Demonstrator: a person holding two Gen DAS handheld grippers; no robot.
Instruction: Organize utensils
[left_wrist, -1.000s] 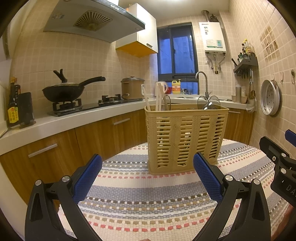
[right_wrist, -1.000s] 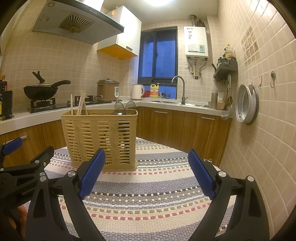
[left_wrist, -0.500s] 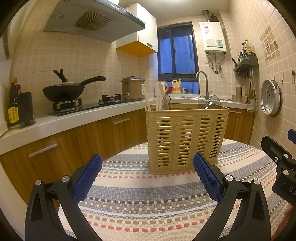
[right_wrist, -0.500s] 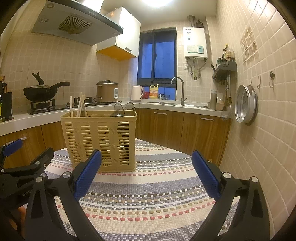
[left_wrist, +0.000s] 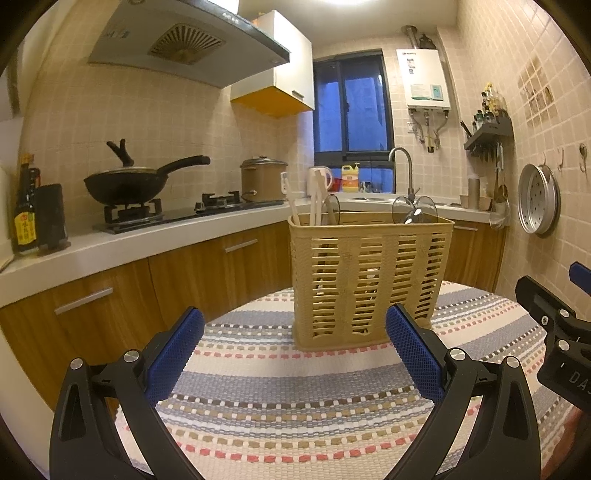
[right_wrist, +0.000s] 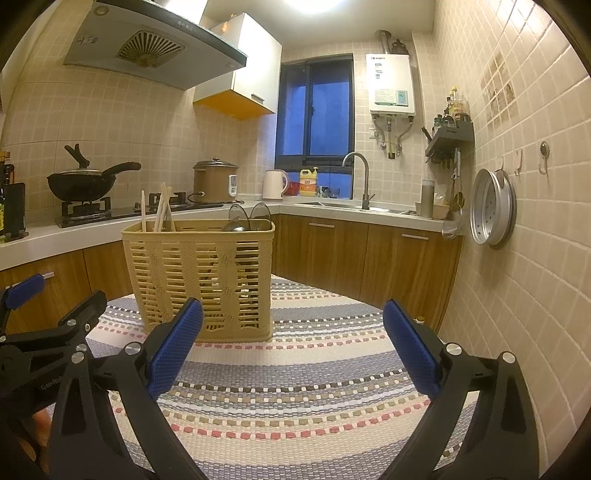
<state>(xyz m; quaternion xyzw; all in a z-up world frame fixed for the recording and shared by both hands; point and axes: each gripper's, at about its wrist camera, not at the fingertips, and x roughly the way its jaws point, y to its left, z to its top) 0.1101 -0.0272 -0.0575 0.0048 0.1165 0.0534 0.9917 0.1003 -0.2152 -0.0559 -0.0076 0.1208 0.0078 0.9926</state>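
Observation:
A tan slotted plastic basket (left_wrist: 369, 273) stands upright on the striped woven cloth (left_wrist: 295, 387) of the table. Pale chopsticks (left_wrist: 316, 199) stick up from its left end, and round spoon bowls (left_wrist: 415, 210) show over the rim at its right end. My left gripper (left_wrist: 294, 314) is open a short way in front of the basket, nothing between its blue pads. In the right wrist view the basket (right_wrist: 199, 273) sits left of centre, with its chopsticks (right_wrist: 162, 208) and spoons (right_wrist: 251, 216). My right gripper (right_wrist: 292, 305) is wide open and empty, to the right of the basket.
Each gripper shows at the edge of the other's view: right gripper (left_wrist: 554, 325), left gripper (right_wrist: 48, 332). Behind the table runs a counter with a wok (left_wrist: 125, 184), a pot and a sink tap (right_wrist: 356, 177). A tiled wall with a hanging steamer tray (right_wrist: 493, 206) is close on the right.
The right gripper's fingers spread a little wider apart. The basket and the left gripper have not moved.

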